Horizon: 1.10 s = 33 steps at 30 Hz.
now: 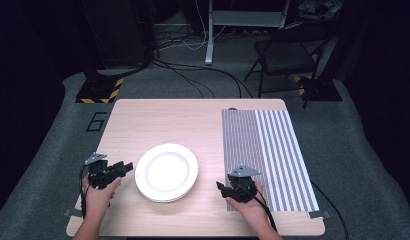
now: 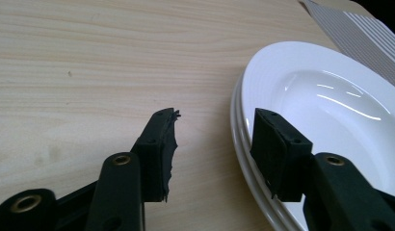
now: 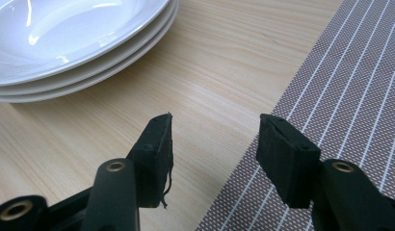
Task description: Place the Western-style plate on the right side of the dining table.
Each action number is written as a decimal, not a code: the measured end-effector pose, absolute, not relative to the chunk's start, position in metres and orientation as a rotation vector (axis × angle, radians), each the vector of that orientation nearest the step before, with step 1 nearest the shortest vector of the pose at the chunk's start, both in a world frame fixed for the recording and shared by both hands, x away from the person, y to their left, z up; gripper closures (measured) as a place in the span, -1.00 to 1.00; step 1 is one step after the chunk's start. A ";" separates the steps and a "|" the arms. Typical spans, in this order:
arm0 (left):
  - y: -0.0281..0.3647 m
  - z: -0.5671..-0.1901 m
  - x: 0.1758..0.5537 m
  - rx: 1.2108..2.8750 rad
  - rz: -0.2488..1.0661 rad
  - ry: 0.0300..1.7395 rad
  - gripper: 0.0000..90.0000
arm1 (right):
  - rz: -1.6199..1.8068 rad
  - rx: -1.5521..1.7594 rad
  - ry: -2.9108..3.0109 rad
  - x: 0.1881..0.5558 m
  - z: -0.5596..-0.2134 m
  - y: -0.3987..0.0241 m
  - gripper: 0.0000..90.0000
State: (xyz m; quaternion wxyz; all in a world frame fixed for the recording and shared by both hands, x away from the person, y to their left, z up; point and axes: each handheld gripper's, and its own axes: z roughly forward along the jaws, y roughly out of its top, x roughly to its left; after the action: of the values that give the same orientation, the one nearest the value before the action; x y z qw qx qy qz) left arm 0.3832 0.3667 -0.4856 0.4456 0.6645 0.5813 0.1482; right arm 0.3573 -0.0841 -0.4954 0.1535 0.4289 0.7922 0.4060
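Two black grippers [image 1: 124, 165] [image 1: 219, 187], brass-ringed screws, grey three-cornered top plates, frayed pads, trailing black cables, bare forearms.

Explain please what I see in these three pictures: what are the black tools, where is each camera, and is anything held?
A person sits at a wooden table and holds a hand tool with two black jaws in each hand: the left gripper and the right gripper. One picture looks down from above. The other two come from small cameras riding on each gripper, looking along its jaws. On the table lie a stack of white plates and a striped placemat. Both grippers are open and hold nothing. The left one points at the plates' rim; the right one hangs over the placemat's edge.
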 end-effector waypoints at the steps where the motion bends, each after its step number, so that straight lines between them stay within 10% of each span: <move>1: 0.366 -0.485 0.383 1.650 0.369 1.434 0.21 | 1.164 1.237 2.273 0.359 -0.496 -0.084 0.04; 33: 0.351 -0.488 0.389 1.627 0.178 1.433 0.66 | 1.213 1.331 2.231 0.371 -0.495 -0.084 0.09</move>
State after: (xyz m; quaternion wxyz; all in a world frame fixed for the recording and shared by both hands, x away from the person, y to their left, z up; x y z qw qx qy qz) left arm 0.3887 0.3508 -0.4877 0.4645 0.6622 0.5835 0.0723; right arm 0.3710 -0.0844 -0.4952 0.1367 0.4600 0.7708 0.4190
